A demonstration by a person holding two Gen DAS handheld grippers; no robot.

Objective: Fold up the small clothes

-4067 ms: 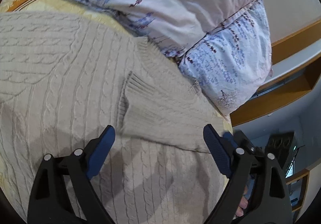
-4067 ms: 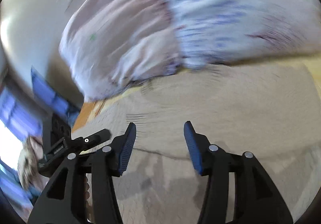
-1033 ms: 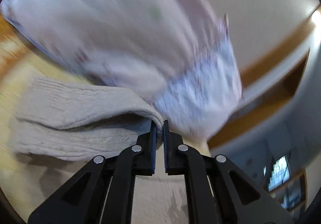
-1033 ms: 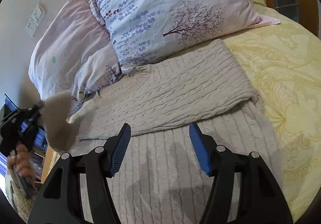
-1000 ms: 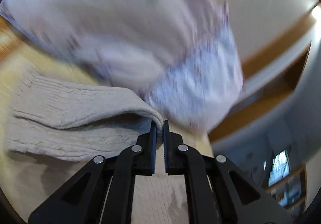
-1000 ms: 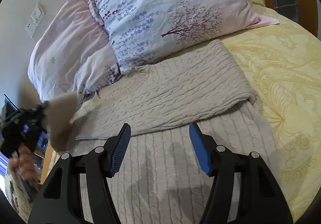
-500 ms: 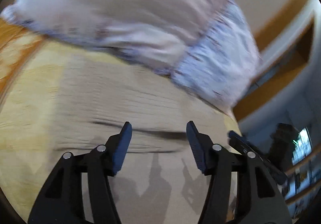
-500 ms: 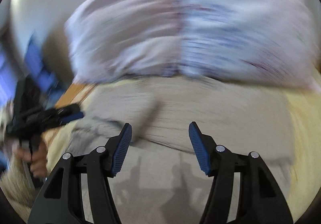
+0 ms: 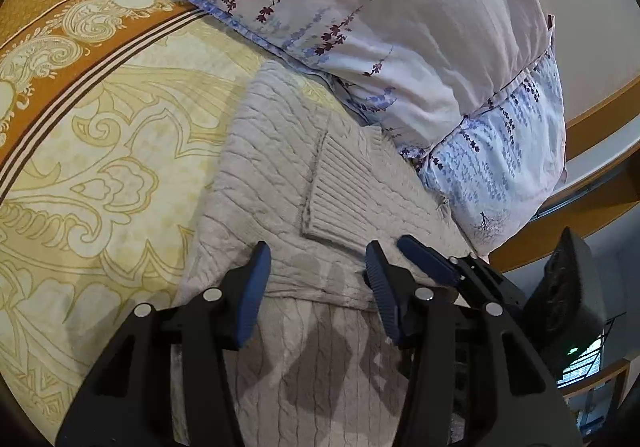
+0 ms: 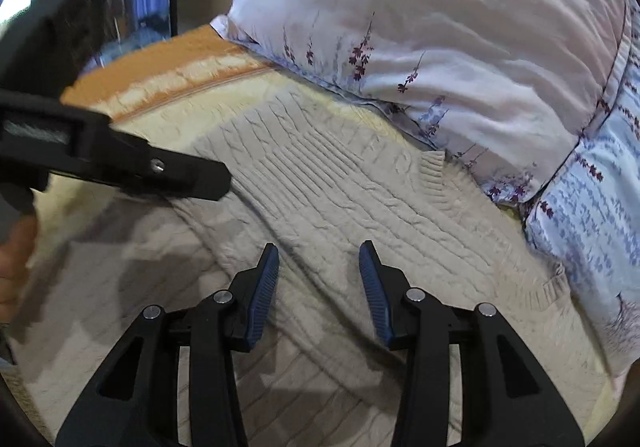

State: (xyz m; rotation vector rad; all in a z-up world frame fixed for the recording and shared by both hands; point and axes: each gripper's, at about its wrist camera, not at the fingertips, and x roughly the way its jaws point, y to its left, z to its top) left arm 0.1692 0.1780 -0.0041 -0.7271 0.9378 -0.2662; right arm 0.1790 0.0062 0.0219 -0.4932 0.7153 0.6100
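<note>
A beige cable-knit sweater (image 9: 272,175) lies flat on the bed, both sleeves folded across its body, a ribbed cuff (image 9: 340,187) on top. My left gripper (image 9: 316,267) is open and empty just above the folded sleeve's lower edge. The right gripper's fingers (image 9: 424,261) show beside it on the right. In the right wrist view the sweater (image 10: 360,187) fills the middle. My right gripper (image 10: 318,271) is open and empty over it. The left gripper's black arm (image 10: 120,163) crosses from the left.
Two floral pillows (image 9: 400,27) lie against the sweater's top edge; they also show in the right wrist view (image 10: 460,39). A yellow and orange patterned bedspread (image 9: 100,127) covers the bed. A wooden bed frame (image 9: 592,119) runs at the right.
My left gripper was shut on a sleeve and carried it across the sweater; it has let go and now stands open. Both grippers have come together over the folded sleeves.
</note>
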